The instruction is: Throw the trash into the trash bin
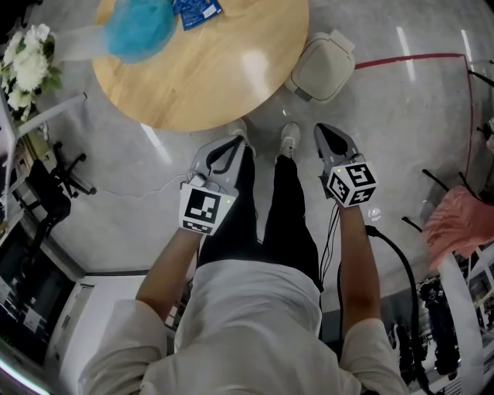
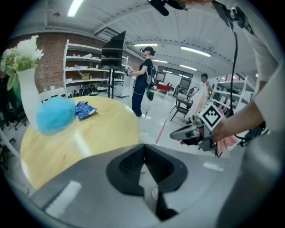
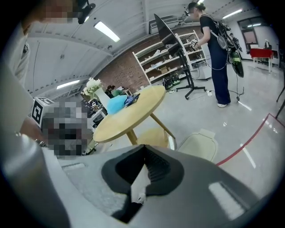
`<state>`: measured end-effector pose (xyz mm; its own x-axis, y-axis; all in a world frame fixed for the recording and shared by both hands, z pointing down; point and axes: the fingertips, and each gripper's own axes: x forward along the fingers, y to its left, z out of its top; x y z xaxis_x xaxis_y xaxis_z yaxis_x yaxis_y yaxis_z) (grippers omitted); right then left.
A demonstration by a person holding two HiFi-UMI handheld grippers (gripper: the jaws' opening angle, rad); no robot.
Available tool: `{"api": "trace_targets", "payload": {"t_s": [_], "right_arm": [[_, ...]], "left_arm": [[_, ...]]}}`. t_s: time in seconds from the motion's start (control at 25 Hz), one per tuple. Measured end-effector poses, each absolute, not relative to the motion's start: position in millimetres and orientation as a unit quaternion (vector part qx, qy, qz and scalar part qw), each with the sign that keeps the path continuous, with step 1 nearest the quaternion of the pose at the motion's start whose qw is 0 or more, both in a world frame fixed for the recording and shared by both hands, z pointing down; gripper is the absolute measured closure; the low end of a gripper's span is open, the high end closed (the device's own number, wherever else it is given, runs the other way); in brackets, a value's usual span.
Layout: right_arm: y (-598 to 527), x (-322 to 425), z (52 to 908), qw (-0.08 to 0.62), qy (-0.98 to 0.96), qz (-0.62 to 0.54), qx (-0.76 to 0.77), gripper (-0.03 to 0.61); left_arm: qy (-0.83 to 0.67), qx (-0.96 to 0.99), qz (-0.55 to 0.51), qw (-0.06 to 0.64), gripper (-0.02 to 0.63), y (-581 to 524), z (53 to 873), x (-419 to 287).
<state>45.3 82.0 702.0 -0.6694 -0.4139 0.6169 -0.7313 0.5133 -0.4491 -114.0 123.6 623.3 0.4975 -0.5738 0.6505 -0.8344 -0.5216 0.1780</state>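
A round wooden table (image 1: 208, 69) carries a crumpled blue wrapper (image 1: 197, 11) and a fluffy light-blue bundle (image 1: 139, 27). The same wrapper (image 2: 83, 109) and bundle (image 2: 55, 115) show in the left gripper view. A beige trash bin (image 1: 323, 68) with a lid stands on the floor right of the table; the bin (image 3: 198, 144) also shows in the right gripper view. My left gripper (image 1: 230, 145) and right gripper (image 1: 330, 133) hang low in front of the person's legs, short of the table. Both are shut and hold nothing.
White flowers in a vase (image 1: 27, 58) stand at the table's left side. A red line (image 1: 409, 58) crosses the floor. An office chair (image 1: 54, 181) is at the left, pink cloth (image 1: 459, 220) and cables at the right. Another person (image 3: 218, 49) stands by the shelves.
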Motion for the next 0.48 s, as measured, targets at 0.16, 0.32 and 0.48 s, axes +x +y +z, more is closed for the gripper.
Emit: {"api": "trace_targets", "payload": {"t_s": [0.16, 0.32, 0.48], "right_arm": [[83.2, 49.4, 726.3, 0.225, -0.836, 0.364, 0.343, 0.578], [83.8, 55.2, 754.7, 0.227, -0.832, 0.370, 0.347, 0.578], [90.7, 52.3, 785.1, 0.231, -0.826, 0.381, 0.344, 0.578]], "left_arm": [[-0.416, 0.832, 0.274, 0.245, 0.611, 128.3, 641.1, -108.5], [-0.406, 0.836, 0.277, 0.245, 0.611, 135.7, 665.6, -94.8], [-0.398, 0.837, 0.282, 0.250, 0.611, 143.4, 690.5, -86.3]]}}
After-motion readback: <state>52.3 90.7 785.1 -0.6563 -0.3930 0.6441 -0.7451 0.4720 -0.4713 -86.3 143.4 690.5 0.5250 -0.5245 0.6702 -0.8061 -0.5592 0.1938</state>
